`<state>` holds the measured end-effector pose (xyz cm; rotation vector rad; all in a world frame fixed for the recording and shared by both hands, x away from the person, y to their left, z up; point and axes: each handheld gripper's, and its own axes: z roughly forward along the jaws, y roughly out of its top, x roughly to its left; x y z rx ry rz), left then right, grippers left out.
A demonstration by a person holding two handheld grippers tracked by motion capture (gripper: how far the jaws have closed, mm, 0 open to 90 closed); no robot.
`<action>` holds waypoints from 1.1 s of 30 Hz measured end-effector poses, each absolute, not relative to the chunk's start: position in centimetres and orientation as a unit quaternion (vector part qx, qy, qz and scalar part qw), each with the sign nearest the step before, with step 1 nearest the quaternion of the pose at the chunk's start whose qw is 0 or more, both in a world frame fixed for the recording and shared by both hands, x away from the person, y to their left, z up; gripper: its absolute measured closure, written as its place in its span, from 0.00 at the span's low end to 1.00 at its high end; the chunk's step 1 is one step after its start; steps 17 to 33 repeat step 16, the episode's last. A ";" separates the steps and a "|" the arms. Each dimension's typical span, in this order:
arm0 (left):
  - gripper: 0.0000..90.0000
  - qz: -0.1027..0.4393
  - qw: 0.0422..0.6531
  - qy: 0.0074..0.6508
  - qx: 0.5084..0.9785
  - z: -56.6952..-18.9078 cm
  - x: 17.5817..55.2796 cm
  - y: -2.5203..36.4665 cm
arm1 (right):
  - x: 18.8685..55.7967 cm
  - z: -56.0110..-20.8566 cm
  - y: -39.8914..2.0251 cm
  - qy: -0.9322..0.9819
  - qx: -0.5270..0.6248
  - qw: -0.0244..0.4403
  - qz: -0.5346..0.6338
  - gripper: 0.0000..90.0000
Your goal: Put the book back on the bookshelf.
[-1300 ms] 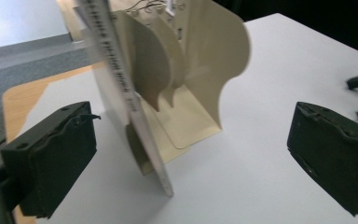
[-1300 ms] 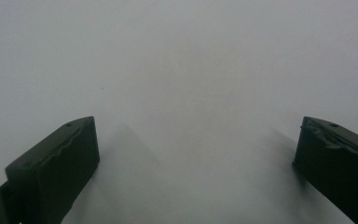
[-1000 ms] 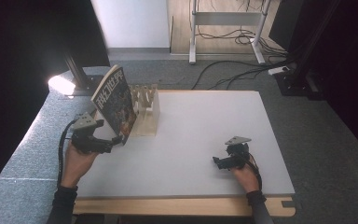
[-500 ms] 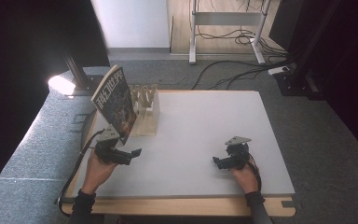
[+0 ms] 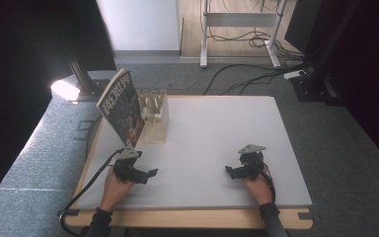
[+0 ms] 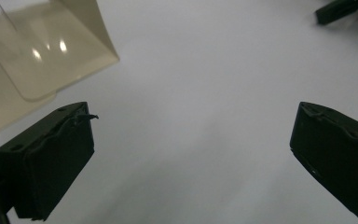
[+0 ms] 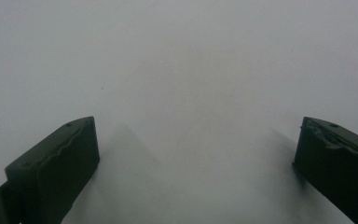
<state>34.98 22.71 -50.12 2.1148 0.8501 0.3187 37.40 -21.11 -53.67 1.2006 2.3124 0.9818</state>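
My left gripper (image 6: 191, 154) had its two black jaws wide apart over the white desk (image 6: 205, 84). A see-through stand (image 6: 42, 51) sat near the left jaw.

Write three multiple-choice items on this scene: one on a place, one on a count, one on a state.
1. Where does the book stand?
A. far left corner of the table, in the clear rack
B. near right corner
C. on the floor

2. How many tools rest on the table?
A. one
B. two
C. three

3. The left tool is:
A. shut on the book
B. open, holding nothing
C. shut on the rack

Key: 1 A, the book leans there. 2 B, left tool and right tool. 3 B, jaws apart over bare table.
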 end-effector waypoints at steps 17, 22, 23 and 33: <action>0.00 0.126 0.329 0.352 0.867 -52.9 35.6 21.9 | 37.3 -53.7 -21.1 0.817 0.424 0.178 0.347 0.00; 0.00 0.126 0.329 0.352 0.867 -52.9 35.6 21.9 | 37.3 -53.7 -21.1 0.817 0.424 0.178 0.347 0.00; 0.00 0.126 0.329 0.352 0.867 -52.9 35.6 21.9 | 37.3 -53.7 -21.1 0.817 0.424 0.178 0.347 0.00; 0.00 0.126 0.329 0.352 0.867 -52.9 35.6 21.9 | 37.3 -53.7 -21.1 0.817 0.424 0.178 0.347 0.00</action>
